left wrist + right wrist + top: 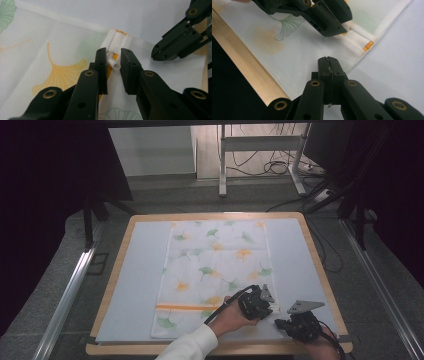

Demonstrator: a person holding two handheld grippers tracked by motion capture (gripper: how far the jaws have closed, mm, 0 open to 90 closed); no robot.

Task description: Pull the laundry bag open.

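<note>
A white cloth [215, 270] printed with green and orange ginkgo leaves lies flat on the pale blue mat [135, 285]. An orange zipper [182, 308] runs along its near end. At that end's right corner my left gripper [113, 53] stands open, its jaws on either side of the white zipper pull [114, 64] without touching it. My right gripper [328, 60] is shut, its tips low over the cloth's near right corner, just beside the left gripper [343, 26]. Whether it pinches fabric I cannot tell. The zipper's orange end [368, 46] shows at the cloth's edge.
The mat sits on a wooden board with a rounded front edge [244, 65] close under my right gripper. Bare mat [295, 260] lies right of the cloth. Beyond the board are a white table frame [260, 150] and cables on the floor [275, 167].
</note>
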